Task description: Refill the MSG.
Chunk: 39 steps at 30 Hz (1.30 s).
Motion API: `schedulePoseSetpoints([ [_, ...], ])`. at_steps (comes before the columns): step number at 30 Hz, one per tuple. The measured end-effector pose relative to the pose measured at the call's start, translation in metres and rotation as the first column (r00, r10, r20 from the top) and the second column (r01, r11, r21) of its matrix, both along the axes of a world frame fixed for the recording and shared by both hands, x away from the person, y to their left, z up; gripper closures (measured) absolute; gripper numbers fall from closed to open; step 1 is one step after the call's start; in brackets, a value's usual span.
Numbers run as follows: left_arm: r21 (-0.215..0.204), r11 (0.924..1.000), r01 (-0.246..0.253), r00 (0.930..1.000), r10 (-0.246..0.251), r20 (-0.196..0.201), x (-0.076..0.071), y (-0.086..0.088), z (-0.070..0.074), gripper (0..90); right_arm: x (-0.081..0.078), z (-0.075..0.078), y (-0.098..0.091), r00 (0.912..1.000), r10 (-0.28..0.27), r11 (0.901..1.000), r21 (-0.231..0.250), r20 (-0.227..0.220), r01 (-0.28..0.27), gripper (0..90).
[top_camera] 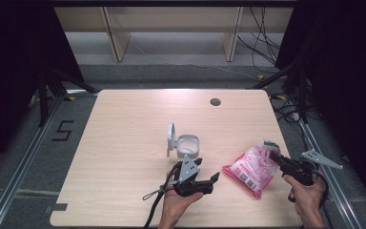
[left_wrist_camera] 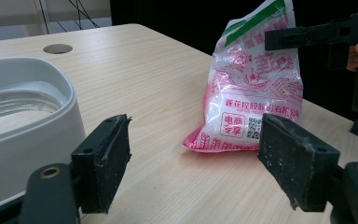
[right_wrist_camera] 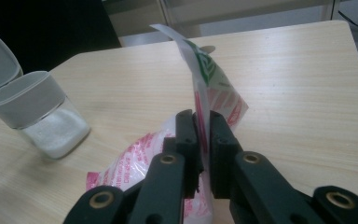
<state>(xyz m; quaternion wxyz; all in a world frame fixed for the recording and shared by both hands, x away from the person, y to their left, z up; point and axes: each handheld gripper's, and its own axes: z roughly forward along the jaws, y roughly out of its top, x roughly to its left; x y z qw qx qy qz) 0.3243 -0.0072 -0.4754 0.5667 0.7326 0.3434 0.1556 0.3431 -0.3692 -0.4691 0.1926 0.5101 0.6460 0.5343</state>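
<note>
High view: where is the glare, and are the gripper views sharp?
High view: glare whitens the far edge of the table, dark surroundings. Left gripper view: the bag is sharp, the container softer. Right gripper view: the right gripper is slightly blurred.

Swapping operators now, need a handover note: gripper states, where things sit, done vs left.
Right hand-held gripper: shut on the top edge of the pink bag, which rests on the table at right.
Left hand-held gripper: open, holding nothing, low beside the jar.
Jar: mid-table, lid flipped open, white powder inside.
Done: bag gripped, jar opened.
Left: probably bringing the bag to the jar; nothing pours now.
</note>
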Motion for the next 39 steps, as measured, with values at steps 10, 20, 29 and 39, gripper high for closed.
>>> schedulePoseSetpoints([
  [10, -0.003, 1.0000, -0.007, 0.9999, 0.007, -0.015, 0.000, 0.006, -0.005, 24.8, -0.007, -0.003, -0.003, 0.9985, -0.054, 0.9982, 0.026, -0.004, 0.054, 66.5],
  [20, -0.004, 0.9998, -0.020, 0.9995, 0.019, -0.025, -0.002, 0.013, -0.001, 25.5, -0.030, -0.001, -0.010, 0.9896, -0.144, 0.9896, 0.002, -0.003, 0.144, 54.6],
  [29, -0.003, 0.9991, -0.043, 0.9989, 0.043, -0.018, -0.006, 0.022, 0.002, 25.4, -0.039, 0.004, -0.001, 0.9963, -0.078, 0.9966, -0.024, 0.035, 0.079, 52.9],
  [39, 0.020, 0.9976, -0.065, 0.9978, 0.066, -0.002, -0.011, 0.038, 0.008, 25.8, -0.047, 0.004, 0.026, 0.9984, 0.040, 0.9973, -0.064, 0.040, -0.037, 44.3],
])
